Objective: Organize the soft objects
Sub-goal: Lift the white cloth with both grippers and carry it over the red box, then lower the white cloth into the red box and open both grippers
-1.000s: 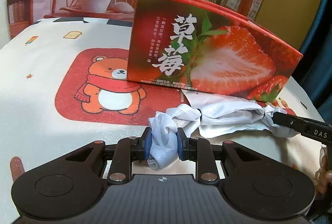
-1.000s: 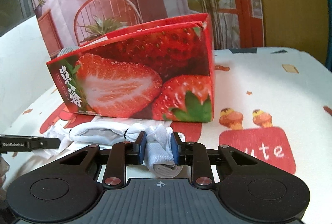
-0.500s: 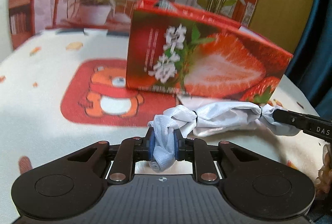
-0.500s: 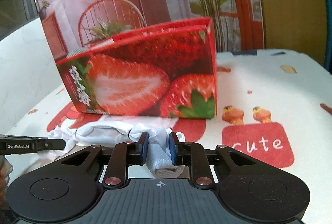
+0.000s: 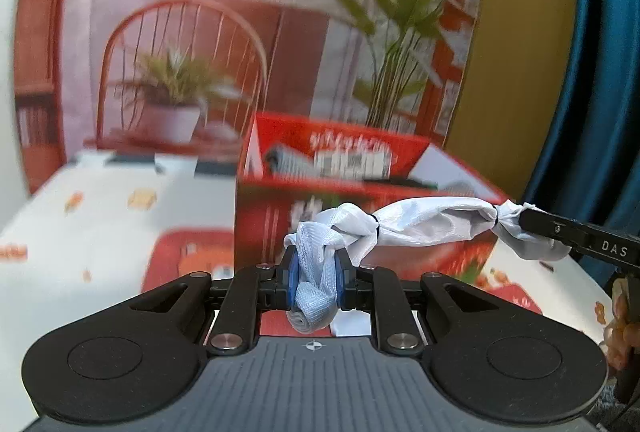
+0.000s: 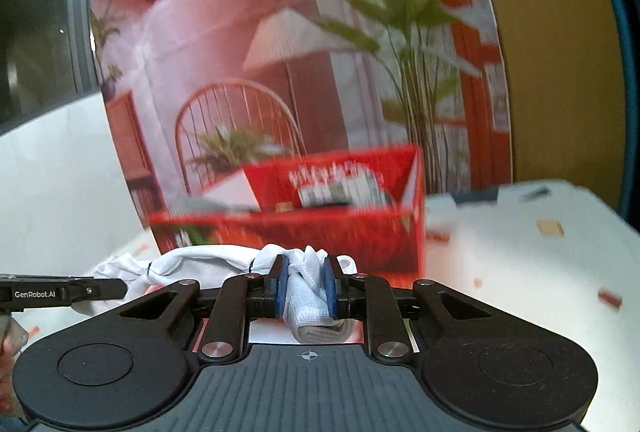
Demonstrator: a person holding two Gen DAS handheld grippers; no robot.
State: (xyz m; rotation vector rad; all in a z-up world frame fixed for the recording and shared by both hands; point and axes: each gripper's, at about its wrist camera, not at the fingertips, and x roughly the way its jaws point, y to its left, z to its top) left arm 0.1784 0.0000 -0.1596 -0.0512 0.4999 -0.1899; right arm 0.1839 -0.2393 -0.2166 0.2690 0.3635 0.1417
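White cloth bundle (image 5: 420, 222) clamped at both ends, left gripper (image 5: 316, 282) and right gripper (image 6: 304, 290) (strawberry box (image 5: 340, 200) behind).

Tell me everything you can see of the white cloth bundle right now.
The white cloth bundle is a long, crumpled roll of thin, slightly shiny fabric, cinched by dark bands near each end. It hangs stretched roughly level in front of the open red strawberry box, apparently clear of the table. The left gripper pinches one mesh-textured end between blue pads; the right gripper pinches the other. Each clamped end droops in a folded loop below the pads.
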